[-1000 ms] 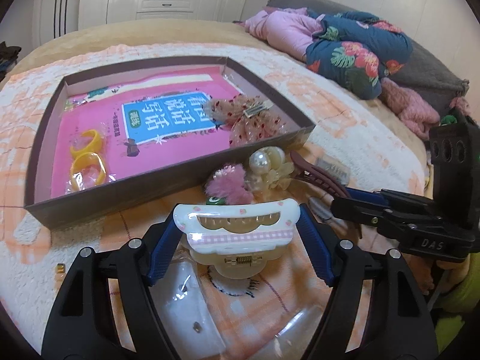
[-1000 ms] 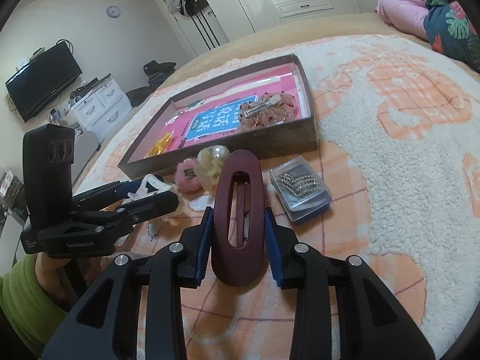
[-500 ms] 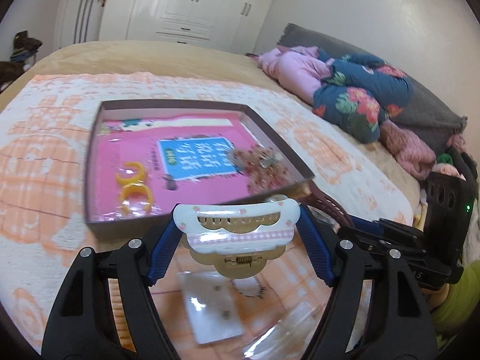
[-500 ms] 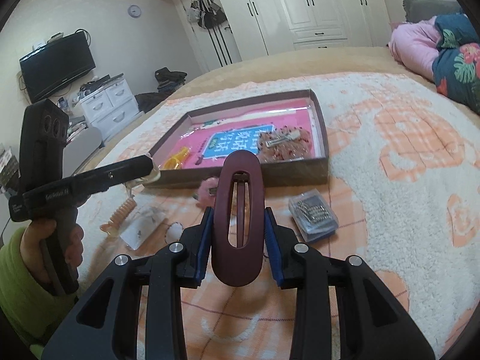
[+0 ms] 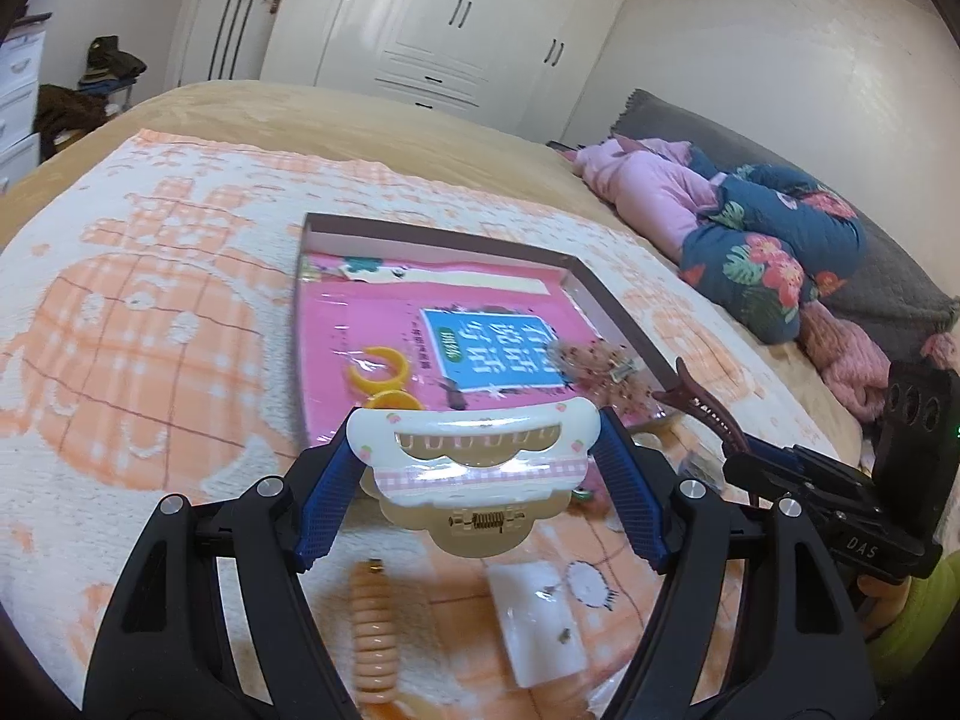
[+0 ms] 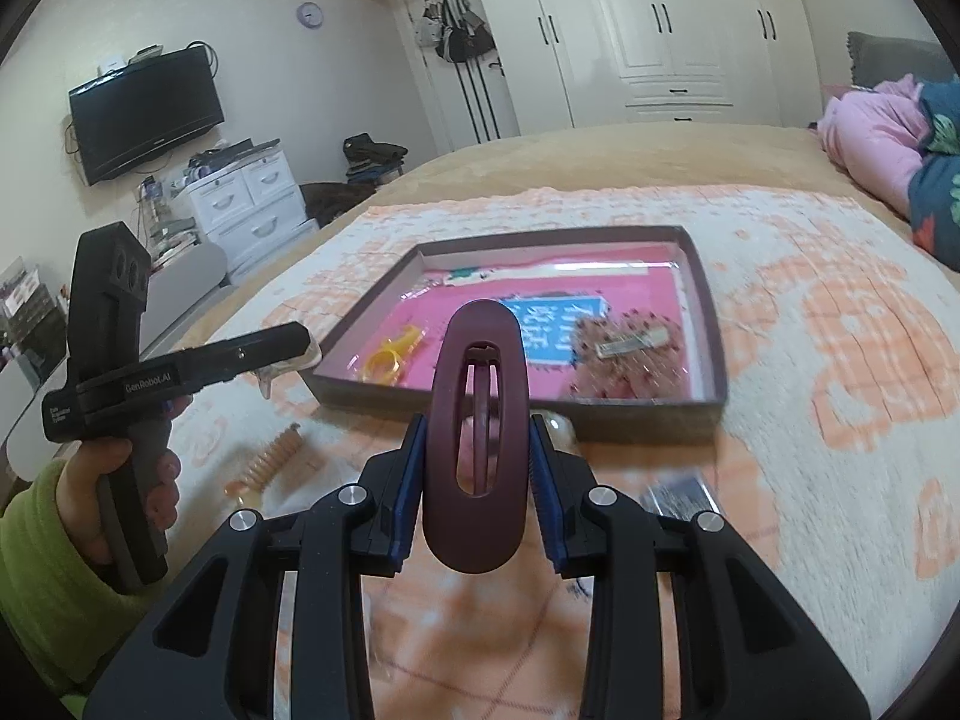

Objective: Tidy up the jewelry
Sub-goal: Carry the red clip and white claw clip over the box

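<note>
My left gripper (image 5: 474, 468) is shut on a white and pink claw hair clip (image 5: 474, 456), held above the blanket just in front of the brown tray (image 5: 606, 300). My right gripper (image 6: 477, 462) is shut on a dark maroon oval hair clip (image 6: 477, 450), raised in front of the tray (image 6: 714, 324). The tray has a pink lining and holds yellow rings (image 5: 378, 369) and a sheer dotted bow (image 6: 630, 354). A peach spiral hair tie (image 5: 373, 630) lies on the blanket below the left gripper. The right gripper also shows at the left wrist view's right edge (image 5: 744, 450).
A small white earring card (image 5: 540, 618) lies on the blanket near the spiral tie. A clear box of beads (image 6: 678, 495) sits right of the right gripper. Folded pink and floral clothes (image 5: 750, 234) lie at the bed's far right. A sleeve and hand (image 6: 102, 516) hold the left gripper.
Both grippers have risen and pulled back with their clips still held. The tray now sits farther off, and the spiral tie and earring card have come into the left wrist view.
</note>
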